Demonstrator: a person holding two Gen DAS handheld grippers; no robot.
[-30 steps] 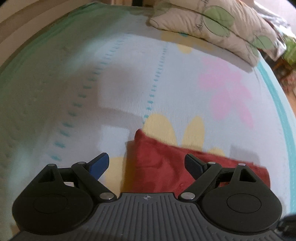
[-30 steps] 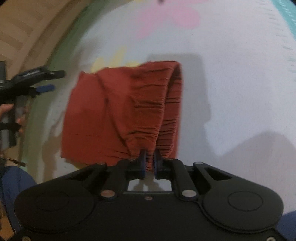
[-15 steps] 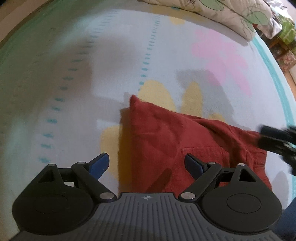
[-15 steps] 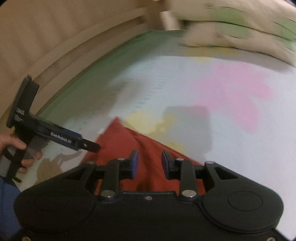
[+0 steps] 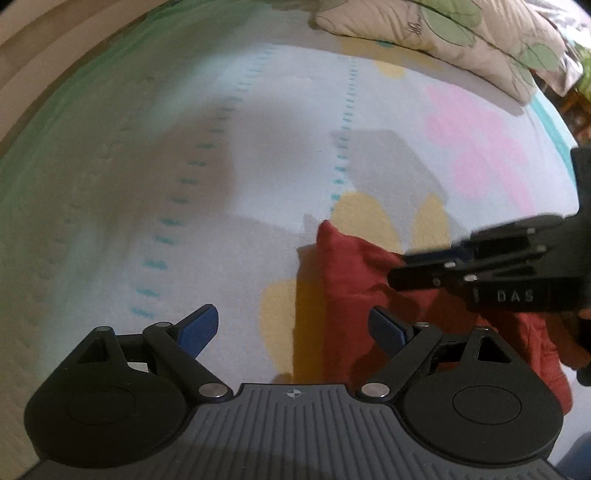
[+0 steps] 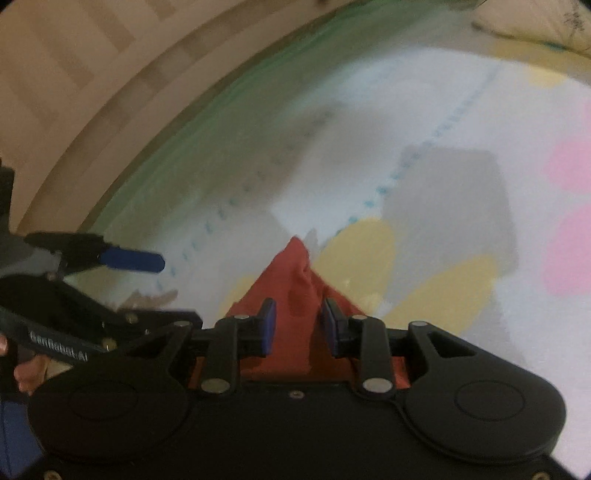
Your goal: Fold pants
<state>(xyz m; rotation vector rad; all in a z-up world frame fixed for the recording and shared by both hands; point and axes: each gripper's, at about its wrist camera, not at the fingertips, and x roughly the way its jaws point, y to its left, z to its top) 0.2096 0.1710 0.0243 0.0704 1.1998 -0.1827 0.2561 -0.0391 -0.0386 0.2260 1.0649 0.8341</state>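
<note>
The red pants (image 5: 354, 280) lie folded on the flowered bed sheet (image 5: 258, 147), one corner pointing up the bed. My left gripper (image 5: 291, 325) hovers open over the pants' left edge, its right finger above the cloth and its left finger above bare sheet. In the left wrist view my right gripper (image 5: 397, 269) reaches in from the right over the pants. In its own view the right gripper (image 6: 299, 325) has its jaws closing, with a raised fold of the pants (image 6: 291, 266) between the blue pads and a gap still showing on both sides. The left gripper (image 6: 129, 258) shows at the left.
A leaf-print pillow (image 5: 443, 33) lies at the head of the bed. The sheet's green border (image 6: 221, 129) runs along the left side, with wooden floor (image 6: 74, 74) beyond it. A hand (image 6: 26, 373) holds the left gripper's handle.
The right gripper let go of the pants' waistband, swung across the pants toward the left gripper and rolled. It now sits over the pants' corner. The left gripper barely moved.
</note>
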